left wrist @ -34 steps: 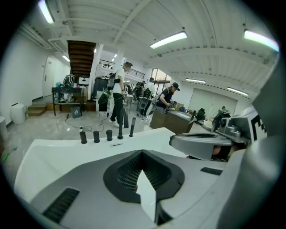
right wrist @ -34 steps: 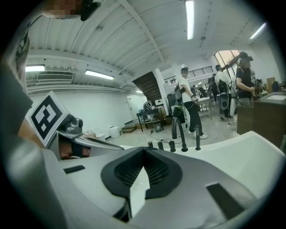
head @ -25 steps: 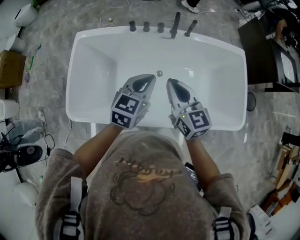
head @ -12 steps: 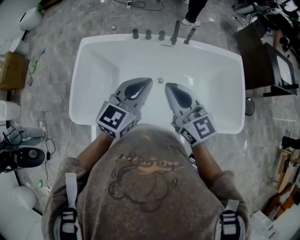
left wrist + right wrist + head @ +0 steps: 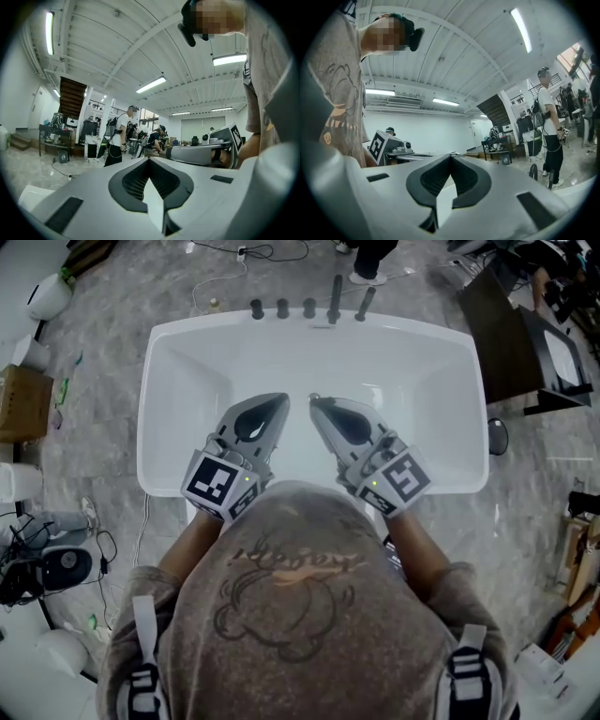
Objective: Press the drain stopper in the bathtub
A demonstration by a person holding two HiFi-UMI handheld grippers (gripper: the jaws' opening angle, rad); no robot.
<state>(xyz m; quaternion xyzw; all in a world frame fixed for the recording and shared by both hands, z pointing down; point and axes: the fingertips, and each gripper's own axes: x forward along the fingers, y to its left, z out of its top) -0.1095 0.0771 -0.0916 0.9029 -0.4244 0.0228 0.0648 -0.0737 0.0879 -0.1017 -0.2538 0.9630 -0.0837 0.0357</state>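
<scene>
Left gripper (image 5: 279, 401) and right gripper (image 5: 315, 401) hover over bathtub (image 5: 412, 326) middle, jaws pressed together, empty. Likely blunt tips for pressing the drain stopper, not visible.

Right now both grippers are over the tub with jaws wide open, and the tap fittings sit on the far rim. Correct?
Not quite: the jaws are closed, not open. The left gripper and the right gripper each show tips meeting with nothing between them, seen in their own gripper views. The rest holds: both are over the bathtub, with the tap fittings on its far rim.
</scene>
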